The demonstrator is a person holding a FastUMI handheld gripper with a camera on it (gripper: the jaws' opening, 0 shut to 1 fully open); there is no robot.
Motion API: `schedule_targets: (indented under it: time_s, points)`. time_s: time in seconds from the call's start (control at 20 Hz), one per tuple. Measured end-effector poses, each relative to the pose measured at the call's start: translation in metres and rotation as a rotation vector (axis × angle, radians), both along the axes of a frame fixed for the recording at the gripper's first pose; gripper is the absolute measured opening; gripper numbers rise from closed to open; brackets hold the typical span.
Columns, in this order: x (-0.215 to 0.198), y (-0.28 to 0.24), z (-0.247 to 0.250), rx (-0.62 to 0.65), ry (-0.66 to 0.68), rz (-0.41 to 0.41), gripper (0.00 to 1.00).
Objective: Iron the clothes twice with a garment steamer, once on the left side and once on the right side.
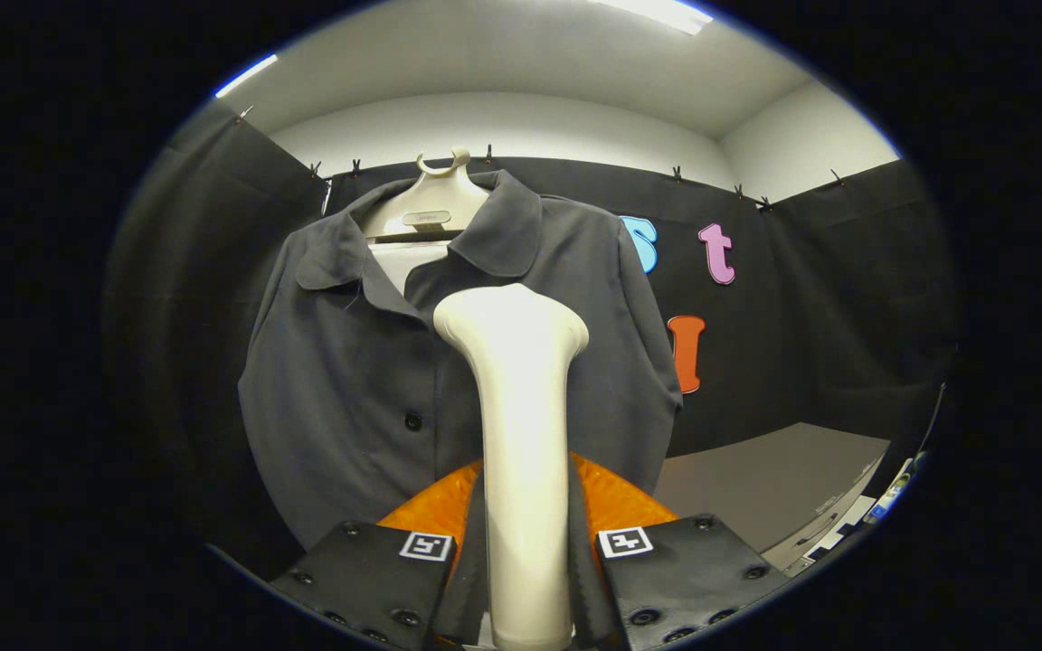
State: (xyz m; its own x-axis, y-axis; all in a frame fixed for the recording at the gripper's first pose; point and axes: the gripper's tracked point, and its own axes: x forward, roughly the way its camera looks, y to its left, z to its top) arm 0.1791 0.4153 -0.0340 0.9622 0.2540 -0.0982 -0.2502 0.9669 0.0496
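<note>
Gripper (528, 551) clamping the garment steamer (521, 434) by its handle, jaws closed on it, one finger (367, 574) pressing from the left and the other pressing from the right. Steamer standing upright between the fingers, pale cream, its slim handle rising from between them and flaring into a rounded head at the top. Head sitting in front of the shirt's button placket, just below the open collar; impossible to tell whether touching the cloth or only close to it. Orange gripper body (611, 502) showing behind the handle, just above the fingers.

Dark grey shirt (349, 389) hanging straight ahead, beyond the fingers, on a cream hanger (431, 203) with its hook at the top. Collar lying open and spread to both sides, a pale inner panel (408, 262) showing in the neck opening. One dark button (412, 420) sitting on the placket to the left of the steamer handle. Shirt front spreading wider to the left of the steamer than to the right, with the right sleeve dropping down beside the booth's wall.

Grey worktop (774, 479) lying low to the right of the shirt, with some small items (887, 497) crowding its far right edge, too small to make out. Black cloth wall (847, 298) hanging behind everything, pinned up by clips along its top edge, white room wall and ceiling lights above.
</note>
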Motion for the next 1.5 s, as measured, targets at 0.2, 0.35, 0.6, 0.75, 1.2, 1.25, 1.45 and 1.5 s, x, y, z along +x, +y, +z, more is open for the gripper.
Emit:
schedule_targets:
  time_s: [0.2,0.35,0.6,0.75,1.2,1.25,1.45,1.5]
  points:
    - [-0.001,-0.004,-0.013,-0.029,0.008,-0.017,0.45]
    - [-0.004,-0.008,-0.030,-0.044,0.030,-0.026,0.45]
    - [-0.019,-0.014,-0.061,-0.056,0.071,-0.027,0.45]
    - [-0.028,-0.019,-0.080,-0.075,0.103,-0.027,0.45]
    - [-0.052,-0.026,-0.136,-0.131,0.205,-0.011,0.45]
    - [-0.056,-0.027,-0.142,-0.135,0.218,-0.009,0.45]
    - [-0.073,-0.031,-0.170,-0.148,0.274,-0.003,0.45]
    - [-0.077,-0.030,-0.178,-0.148,0.288,-0.002,0.45]
